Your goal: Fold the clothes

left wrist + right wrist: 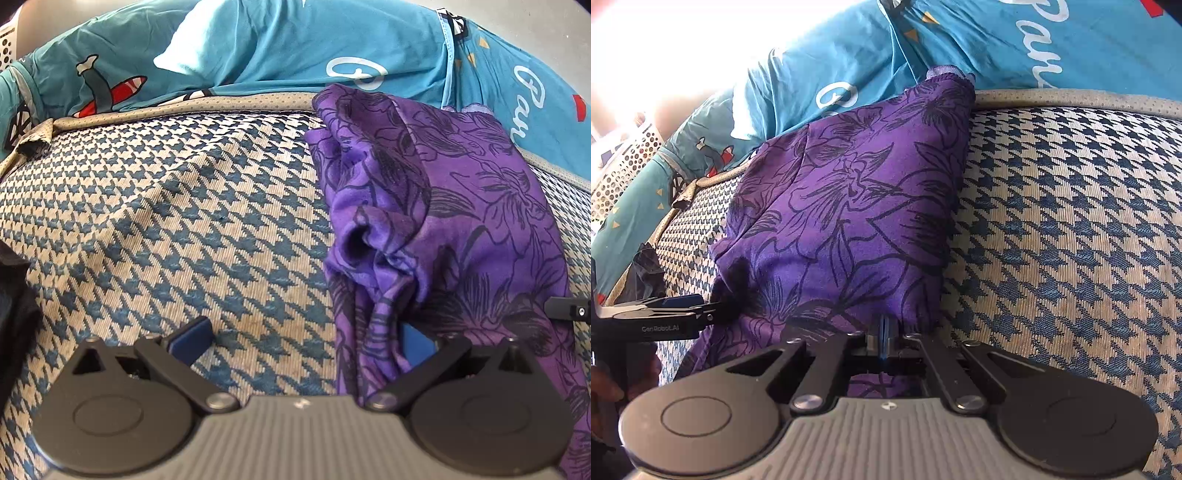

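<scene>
**Purple garment pinched at its near edge, left gripper spread beside it**

Left wrist view: the left gripper (306, 343) is spread wide, its blue pads well apart. One pad lies against the rumpled near-left side of the purple floral garment (443, 221); whether any cloth sits between the pads is hard to tell. The garment runs from 5 o'clock up to 1 o'clock on the houndstooth bed cover (166, 221). From 9 to 12 o'clock the cover is bare, so there is room to swing cloth leftward. A teal printed sheet (277, 48) bounds the far side, and something dark (14, 295) sits at 9 o'clock.

Right wrist view: the right gripper (884, 332) is clenched on the garment's near hem (849, 203), likely to anchor or lift that edge for a fold. The left gripper (676, 310) appears side-on at 9 o'clock, at the garment's left border. Bare cover fills 1 to 5 o'clock. A perforated white basket (624, 166) stands at 10 o'clock.
</scene>
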### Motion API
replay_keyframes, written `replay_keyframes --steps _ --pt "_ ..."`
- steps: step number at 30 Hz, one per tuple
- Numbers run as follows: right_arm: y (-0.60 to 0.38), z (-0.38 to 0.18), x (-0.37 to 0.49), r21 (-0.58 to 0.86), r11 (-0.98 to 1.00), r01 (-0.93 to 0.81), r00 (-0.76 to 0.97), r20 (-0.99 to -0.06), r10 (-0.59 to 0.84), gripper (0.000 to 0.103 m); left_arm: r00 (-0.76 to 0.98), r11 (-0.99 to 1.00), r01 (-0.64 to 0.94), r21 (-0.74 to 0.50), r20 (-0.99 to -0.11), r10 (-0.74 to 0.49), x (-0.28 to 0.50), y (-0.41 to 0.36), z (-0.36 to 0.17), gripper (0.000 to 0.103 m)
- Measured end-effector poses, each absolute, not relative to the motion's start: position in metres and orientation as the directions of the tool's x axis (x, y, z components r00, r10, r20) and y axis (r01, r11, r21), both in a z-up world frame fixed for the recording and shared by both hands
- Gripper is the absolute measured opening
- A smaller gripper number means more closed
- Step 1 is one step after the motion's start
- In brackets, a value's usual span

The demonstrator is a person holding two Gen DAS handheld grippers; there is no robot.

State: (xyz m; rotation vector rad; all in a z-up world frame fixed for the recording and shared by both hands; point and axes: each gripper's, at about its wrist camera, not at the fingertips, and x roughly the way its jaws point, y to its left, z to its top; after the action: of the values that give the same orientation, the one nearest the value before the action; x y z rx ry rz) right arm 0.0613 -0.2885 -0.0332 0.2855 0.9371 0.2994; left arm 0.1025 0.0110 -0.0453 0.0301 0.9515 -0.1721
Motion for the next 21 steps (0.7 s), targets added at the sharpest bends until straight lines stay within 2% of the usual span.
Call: replay_keyframes --steps 10,19,21 --pt "-0.284 -0.032 0.06 0.342 0.93 -0.131 0.563 -0.747 0.354 0.0 0.57 0.988 0.148 -0.051 -0.812 -0.127 0.098 0.01 -0.043 0.103" --pt "-0.28 -0.029 0.056 0.339 0.932 -0.129 0.561 -0.75 0.351 0.0 0.63 0.993 0.116 -0.019 -0.772 -0.089 0.051 0.017 -0.015 0.103" --pt "-0.277 -0.026 0.053 0.344 0.93 -0.13 0.566 -0.744 0.355 0.005 0.638 0.995 0.098 -0.016 -0.766 -0.076 0.035 0.019 -0.013 0.103"
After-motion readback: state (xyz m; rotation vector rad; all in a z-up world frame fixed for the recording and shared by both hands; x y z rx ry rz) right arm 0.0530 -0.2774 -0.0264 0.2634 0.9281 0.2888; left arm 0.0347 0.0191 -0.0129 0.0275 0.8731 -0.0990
